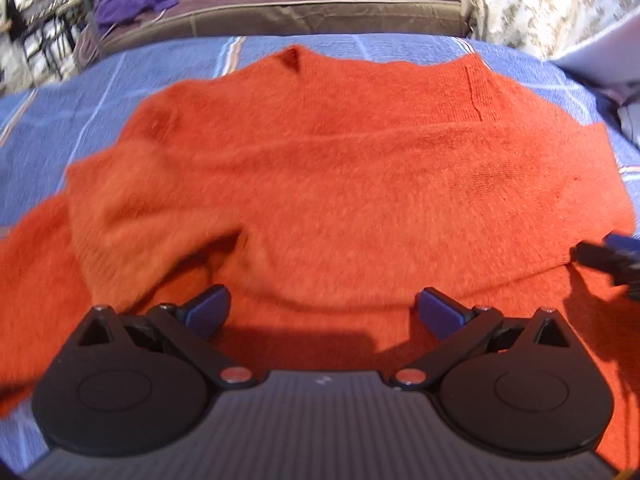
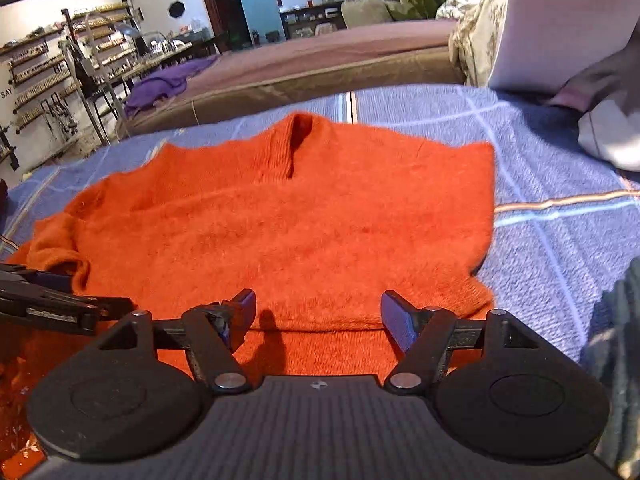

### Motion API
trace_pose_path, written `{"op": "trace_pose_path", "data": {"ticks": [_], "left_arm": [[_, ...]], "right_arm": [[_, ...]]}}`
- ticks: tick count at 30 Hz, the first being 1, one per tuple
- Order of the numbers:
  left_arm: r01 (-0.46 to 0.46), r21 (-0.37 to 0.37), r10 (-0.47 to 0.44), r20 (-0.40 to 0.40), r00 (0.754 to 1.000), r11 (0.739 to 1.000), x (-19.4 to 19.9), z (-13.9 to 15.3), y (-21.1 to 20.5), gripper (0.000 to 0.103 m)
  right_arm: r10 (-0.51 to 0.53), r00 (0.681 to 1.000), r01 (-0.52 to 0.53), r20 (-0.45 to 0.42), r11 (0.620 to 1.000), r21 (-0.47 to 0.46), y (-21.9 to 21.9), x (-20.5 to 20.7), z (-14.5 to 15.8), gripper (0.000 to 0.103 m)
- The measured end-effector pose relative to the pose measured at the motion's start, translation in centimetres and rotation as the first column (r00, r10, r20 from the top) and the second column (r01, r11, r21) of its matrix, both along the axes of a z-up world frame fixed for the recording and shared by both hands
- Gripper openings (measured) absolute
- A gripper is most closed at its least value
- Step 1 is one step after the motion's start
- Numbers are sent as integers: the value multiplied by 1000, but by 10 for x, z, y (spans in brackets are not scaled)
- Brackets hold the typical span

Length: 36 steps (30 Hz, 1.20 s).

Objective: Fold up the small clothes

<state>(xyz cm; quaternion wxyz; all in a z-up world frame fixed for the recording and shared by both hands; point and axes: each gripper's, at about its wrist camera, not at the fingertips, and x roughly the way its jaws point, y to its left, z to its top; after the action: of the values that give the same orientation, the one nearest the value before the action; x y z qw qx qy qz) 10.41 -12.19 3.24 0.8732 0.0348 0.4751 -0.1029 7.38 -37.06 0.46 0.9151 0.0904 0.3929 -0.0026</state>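
Orange sweater (image 2: 280,220) lies flat just ahead of both grippers; left gripper (image 1: 322,312) and right gripper (image 2: 318,314) gape wide, empty.

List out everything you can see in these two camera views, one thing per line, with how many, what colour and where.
sweater: one, orange, spread on the blue blanket, neck at the far side, a sleeve folded across the body
blanket: one, blue with pale check lines, covering the near bed under the sweater
purple cloth: one, purple, bunched on the far bed
far bed: one, brownish-mauve cover, beyond the blanket
floral bedding: one pile, cream with a brown print, far right
wall shelves: several, dark, lined with small items, left wall
left gripper: one, black with blue pads, open, over the sweater's near part
right gripper: one, black with blue pads, open, over the sweater's near hem
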Motion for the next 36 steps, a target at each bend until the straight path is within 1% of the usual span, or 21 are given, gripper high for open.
{"op": "trace_pose_path", "data": {"ticks": [2, 4, 5, 7, 9, 11, 13, 15, 17, 19, 21, 22, 23, 24, 25, 28, 30, 31, 32, 35, 36], "left_arm": [[-46, -49, 47, 11, 999, 998, -16, 8, 23, 103], [-88, -146, 94, 35, 995, 985, -35, 22, 52, 103], [-130, -188, 143, 58, 988, 973, -47, 30, 69, 103], [-217, -250, 247, 92, 965, 943, -68, 40, 104, 103], [-323, -316, 364, 80, 928, 892, -85, 44, 141, 102], [-438, -396, 492, 40, 870, 807, -100, 44, 179, 100], [-535, -448, 603, 10, 798, 716, -114, 39, 212, 97], [-594, -447, 669, 14, 743, 669, -123, 34, 231, 97], [-619, -431, 686, 0, 728, 657, -122, 27, 243, 97], [-621, -429, 691, 12, 723, 656, -114, 20, 250, 97], [-610, -416, 677, 20, 736, 675, -96, 13, 255, 93], [-607, -424, 674, 13, 739, 673, -86, 8, 256, 90], [-595, -453, 668, 1, 744, 664, -76, 4, 257, 83], [-582, -483, 660, -8, 751, 655, -69, 1, 254, 70], [-571, -496, 654, -9, 757, 654, -60, -2, 253, 51], [-567, -472, 648, 13, 761, 675, -40, -7, 244, 18], [-551, -509, 659, 44, 751, 661, -38, 3, 245, 13], [-537, -520, 666, 85, 741, 664, -39, 14, 245, 12], [-519, -510, 664, 147, 733, 686, -41, 30, 244, 11], [-465, -408, 608, 368, 704, 786, -50, 86, 236, 11], [-459, -381, 592, 409, 695, 803, -50, 101, 235, 10]], "right_arm": [[13, 1000, -12, 7, 997, -72, 10, -3, -3, 103], [25, 999, -28, -25, 991, -127, 19, -5, 2, 103], [30, 999, -34, -26, 991, -129, 21, -7, 7, 103], [60, 998, -57, 36, 995, -87, 23, -21, 19, 103], [79, 994, -74, 75, 995, -70, 27, -33, 28, 103], [94, 993, -89, 69, 994, -69, 33, -40, 29, 103], [103, 992, -100, 67, 994, -49, 37, -46, 29, 103], [115, 992, -114, 42, 993, -26, 42, -50, 27, 103], [116, 993, -116, 25, 993, -1, 46, -53, 25, 103], [129, 991, -129, 17, 991, 16, 50, -55, 23, 103], [138, 990, -138, 9, 990, 12, 54, -57, 23, 103], [140, 990, -140, 6, 990, 13, 55, -59, 22, 103], [143, 990, -143, 2, 990, 14, 56, -60, 21, 103], [144, 990, -144, -3, 989, 14, 57, -61, 22, 103], [142, 990, -142, -6, 990, 13, 57, -64, 21, 103], [132, 991, -132, -18, 991, 16, 55, -71, 20, 103], [120, 992, -119, -35, 993, 27, 52, -76, 18, 103], [113, 993, -111, -39, 993, 35, 48, -79, 17, 103], [105, 994, -104, -38, 994, 39, 46, -81, 18, 103], [89, 995, -87, -42, 995, 46, 39, -86, 17, 103], [86, 995, -83, -48, 995, 50, 38, -86, 17, 103]]}}
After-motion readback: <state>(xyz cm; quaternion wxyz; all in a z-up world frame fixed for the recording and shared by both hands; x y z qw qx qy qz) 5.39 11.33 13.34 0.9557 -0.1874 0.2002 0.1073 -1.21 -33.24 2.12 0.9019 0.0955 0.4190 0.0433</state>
